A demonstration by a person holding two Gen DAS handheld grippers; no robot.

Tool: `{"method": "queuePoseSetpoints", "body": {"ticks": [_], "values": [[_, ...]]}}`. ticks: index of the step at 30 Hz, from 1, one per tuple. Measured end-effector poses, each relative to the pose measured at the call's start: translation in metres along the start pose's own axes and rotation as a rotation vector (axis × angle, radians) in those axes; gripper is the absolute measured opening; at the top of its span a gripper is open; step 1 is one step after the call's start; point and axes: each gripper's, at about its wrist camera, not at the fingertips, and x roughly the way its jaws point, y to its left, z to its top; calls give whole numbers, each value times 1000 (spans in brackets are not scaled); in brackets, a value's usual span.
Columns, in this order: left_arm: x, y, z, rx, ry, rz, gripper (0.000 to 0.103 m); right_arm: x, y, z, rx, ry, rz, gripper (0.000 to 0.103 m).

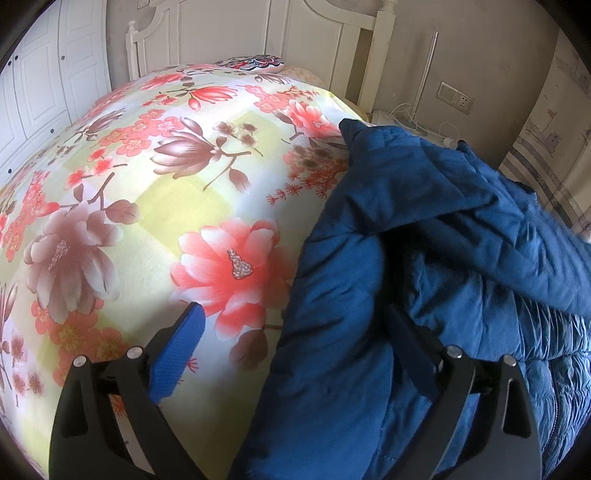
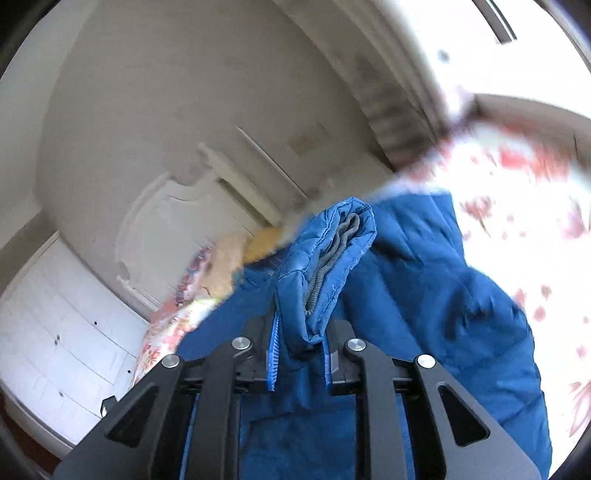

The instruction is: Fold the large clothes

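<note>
Bunching on the bed, blue quilted jacket (image 1: 424, 236); right tongs (image 2: 297, 339) pinching its cuff, left tongs (image 1: 291, 314) spread.

Our left wrist view: we look steeply down, close over floral-print bedspread (image 1: 166, 192), white wooden headboard (image 1: 236, 33) at 12 o'clock. Our right wrist view: tilted, blurred, very near quilted blue puffer jacket (image 2: 424, 280), its cuff at centre. Both views share jacket (image 1: 406, 240), bedspread (image 2: 517, 177), headboard (image 2: 177, 221).

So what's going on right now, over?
Right gripper shut on blue jacket cuff. Left gripper open, jacket edge between its jaws. Floral bedspread underneath, nothing in the way.
</note>
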Motion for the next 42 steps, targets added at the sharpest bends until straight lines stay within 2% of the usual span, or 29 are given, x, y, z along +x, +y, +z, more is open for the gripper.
{"method": "queuePoseSetpoints", "body": {"ticks": [2,5,8,10,12,14,16,17,19,20,21,23,25,27,29,30,31,34,37,39,41,42], "values": [[1,0,0,0,0,0,97,17,-16,-9,34,53,-44,19],[1,0,0,-1,1,-1,97,22,-25,-19,26,44,-97,19],[1,-1,0,1,1,0,97,14,-19,-25,11,19,-88,19],[1,0,0,1,1,0,97,15,-14,-26,-20,37,-106,19],[1,0,0,1,1,-1,98,17,-22,-28,10,57,-132,19],[1,0,0,0,1,-2,98,16,-30,-29,53,69,-144,24],[1,0,1,-1,0,-3,98,10,-26,-27,51,65,-185,49],[1,0,1,0,1,-2,98,4,-21,-25,41,41,-213,49],[1,0,1,2,2,1,98,-17,-3,-19,-21,-77,-233,49],[1,0,1,3,3,2,98,-25,13,-17,-91,-134,-249,49],[1,0,1,4,3,2,98,-27,26,-16,-150,-152,-252,49],[1,0,1,4,3,1,98,-15,58,-17,-307,-120,-268,49],[1,0,1,4,3,1,98,4,79,-24,-438,-75,-325,49],[1,0,1,2,2,0,98,24,82,-29,-490,-25,-397,49],[1,1,1,0,2,-2,99,52,64,-38,-480,94,-481,53],[1,1,1,0,2,-2,99,59,57,-45,-486,124,-496,53],[1,1,1,0,2,-1,99,61,51,-53,-520,98,-486,55],[0,4,2,-13,-3,2,98,58,47,-52,-505,97,-460,57],[-18,5,5,-40,-64,9,96,57,46,-52,-497,103,-451,58],[-39,-4,14,-42,-124,-64,96,59,47,-51,-501,104,-455,58],[-54,-23,27,-14,-150,-144,97,60,47,-51,-506,104,-459,58],[-56,-31,33,3,-152,-160,97,62,48,-51,-505,104,-458,59]]}}
